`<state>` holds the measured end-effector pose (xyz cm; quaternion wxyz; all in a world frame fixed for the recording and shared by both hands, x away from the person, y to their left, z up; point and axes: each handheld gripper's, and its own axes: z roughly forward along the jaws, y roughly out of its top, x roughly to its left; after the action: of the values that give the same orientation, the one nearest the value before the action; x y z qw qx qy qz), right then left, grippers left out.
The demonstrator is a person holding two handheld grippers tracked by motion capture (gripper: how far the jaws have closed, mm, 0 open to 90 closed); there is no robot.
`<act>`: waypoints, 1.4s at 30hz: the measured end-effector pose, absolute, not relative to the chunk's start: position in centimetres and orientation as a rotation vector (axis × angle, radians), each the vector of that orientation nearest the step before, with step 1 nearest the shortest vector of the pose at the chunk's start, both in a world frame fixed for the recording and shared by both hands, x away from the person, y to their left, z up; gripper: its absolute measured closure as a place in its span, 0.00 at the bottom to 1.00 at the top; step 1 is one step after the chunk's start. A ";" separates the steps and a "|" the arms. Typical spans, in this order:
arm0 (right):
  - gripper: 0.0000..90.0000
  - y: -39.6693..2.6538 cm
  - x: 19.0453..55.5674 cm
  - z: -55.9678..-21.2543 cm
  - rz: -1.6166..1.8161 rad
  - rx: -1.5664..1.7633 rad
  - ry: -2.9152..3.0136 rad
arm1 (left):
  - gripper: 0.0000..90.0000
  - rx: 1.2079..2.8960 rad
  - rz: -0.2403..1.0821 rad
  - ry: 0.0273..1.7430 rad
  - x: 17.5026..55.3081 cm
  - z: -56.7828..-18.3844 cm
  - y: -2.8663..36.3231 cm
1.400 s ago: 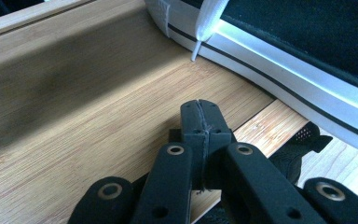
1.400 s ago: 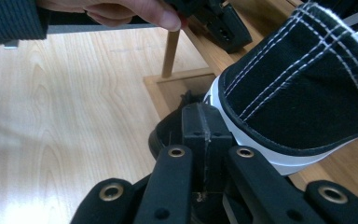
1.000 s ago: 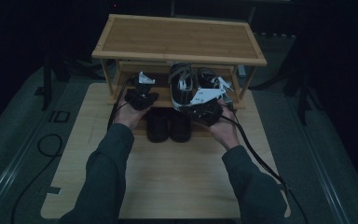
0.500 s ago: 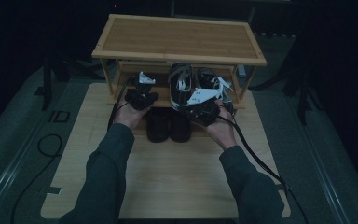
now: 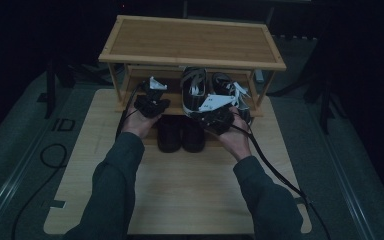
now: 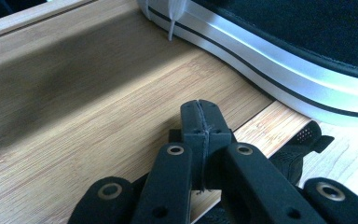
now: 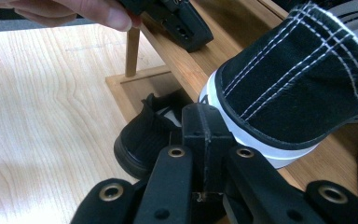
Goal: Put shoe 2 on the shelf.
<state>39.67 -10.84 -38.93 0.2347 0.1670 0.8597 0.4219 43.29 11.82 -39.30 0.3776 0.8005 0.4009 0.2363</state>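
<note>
A: Biggest first. Wooden board (image 5: 180, 190) on the dark floor, bamboo shoe rack (image 5: 192, 42) standing at its far end. Top shelf bare.

B: Shoes?

A: Middle shelf (image 6: 88, 112) carries a black sneaker (image 5: 194, 90) with a white sole and stripes, heel toward the person. A second sneaker (image 5: 226, 85) sits just right of it. Under the shelf, down on the board, a pair of plain black shoes (image 5: 181, 134), side by side, toes poking out.

B: Grippers?

A: Left gripper (image 5: 151, 102) is at the shelf's front edge, left of the striped sneaker. Jaws closed flat against each other, nothing between them. In the left gripper view the tip hangs above the shelf edge, and the sneaker's white sole (image 6: 279, 65) is near but apart.

B: Right?

A: Right gripper (image 5: 215, 112) is in front of the striped sneaker's heel. Jaws also pressed together, empty. In the right gripper view the tip overlaps the heel's (image 7: 298, 88) white sole; can't tell whether it touches. One black shoe (image 7: 149, 135) shows below it, and the left gripper's body (image 7: 172, 18) farther off along the shelf.

B: Cables?

A: One trails from each gripper, back along the forearms.
</note>
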 end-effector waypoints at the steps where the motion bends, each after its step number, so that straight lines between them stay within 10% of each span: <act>1: 1.00 -10.8 39.7 -39.0 1.158 0.460 2.357 | 1.00 2.046 0.604 1.026 43.3 -39.3 11.8; 42: 0.97 -17.6 37.5 -37.8 1.185 0.398 2.495 | 1.00 2.070 0.616 1.010 43.4 -39.1 11.0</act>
<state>37.47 -17.57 -37.76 0.1746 0.1404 0.8803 0.4183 43.42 11.02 -39.05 0.3697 0.8066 0.3938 0.2401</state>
